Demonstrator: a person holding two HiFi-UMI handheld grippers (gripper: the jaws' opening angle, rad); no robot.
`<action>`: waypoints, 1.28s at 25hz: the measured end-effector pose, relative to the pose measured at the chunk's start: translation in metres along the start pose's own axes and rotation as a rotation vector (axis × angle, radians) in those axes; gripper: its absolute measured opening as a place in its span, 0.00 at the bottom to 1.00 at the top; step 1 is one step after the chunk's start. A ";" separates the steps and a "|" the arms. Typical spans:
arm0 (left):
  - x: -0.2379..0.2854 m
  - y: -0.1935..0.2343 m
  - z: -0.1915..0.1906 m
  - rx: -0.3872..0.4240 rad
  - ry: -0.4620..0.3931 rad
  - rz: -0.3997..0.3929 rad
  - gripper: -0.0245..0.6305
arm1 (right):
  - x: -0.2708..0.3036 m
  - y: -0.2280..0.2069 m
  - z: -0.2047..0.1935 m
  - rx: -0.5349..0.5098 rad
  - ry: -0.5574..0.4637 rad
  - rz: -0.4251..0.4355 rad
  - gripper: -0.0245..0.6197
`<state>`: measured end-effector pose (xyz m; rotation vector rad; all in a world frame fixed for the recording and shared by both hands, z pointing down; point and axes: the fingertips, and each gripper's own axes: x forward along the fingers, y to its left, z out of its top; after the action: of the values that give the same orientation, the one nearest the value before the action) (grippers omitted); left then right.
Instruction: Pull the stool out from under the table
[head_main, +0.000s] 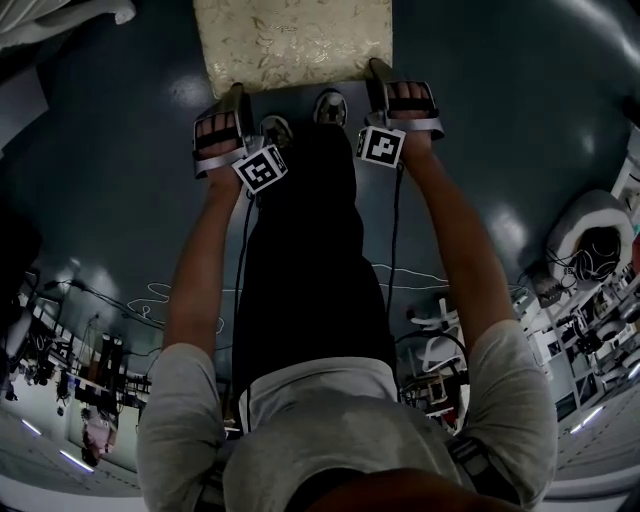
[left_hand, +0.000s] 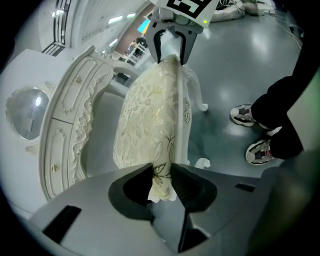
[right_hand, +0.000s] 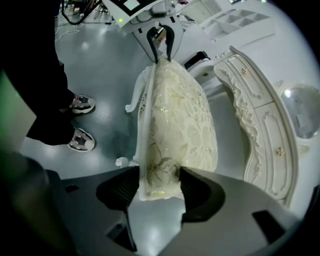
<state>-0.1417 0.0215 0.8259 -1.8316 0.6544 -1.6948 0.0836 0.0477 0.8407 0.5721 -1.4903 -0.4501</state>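
Observation:
The stool has a cream, leaf-patterned cushion (head_main: 292, 45) on a white carved frame and stands on the dark floor in front of the person. My left gripper (head_main: 235, 100) is shut on the cushion's left edge, and its pads (left_hand: 162, 182) press the fabric from both sides. Over on the right edge, my right gripper (head_main: 378, 72) is shut on the cushion (right_hand: 177, 115), which fills the gap between its jaws (right_hand: 159, 182). Each gripper view shows the other gripper (left_hand: 170, 47) (right_hand: 160, 47) clamped on the far end of the seat (left_hand: 150, 115).
A white carved dressing table (left_hand: 70, 125) (right_hand: 260, 130) stands just beyond the stool. The person's shoes (head_main: 330, 105) (left_hand: 260, 150) are close to the stool's curled legs (left_hand: 202, 105). Cables (head_main: 180, 300) and lab clutter (head_main: 590, 250) lie behind the person.

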 end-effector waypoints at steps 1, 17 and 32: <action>0.000 0.001 -0.005 -0.003 0.008 0.000 0.22 | 0.000 0.000 0.004 0.002 0.011 0.001 0.45; -0.006 0.005 0.035 0.009 0.012 -0.095 0.18 | -0.018 -0.008 -0.031 0.110 0.107 0.044 0.28; -0.082 0.088 0.062 -0.625 -0.173 -0.302 0.04 | -0.122 -0.099 0.046 1.047 -0.152 0.152 0.06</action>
<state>-0.0853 0.0172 0.7030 -2.5909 0.9469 -1.5919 0.0390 0.0398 0.6838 1.2363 -1.8481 0.4736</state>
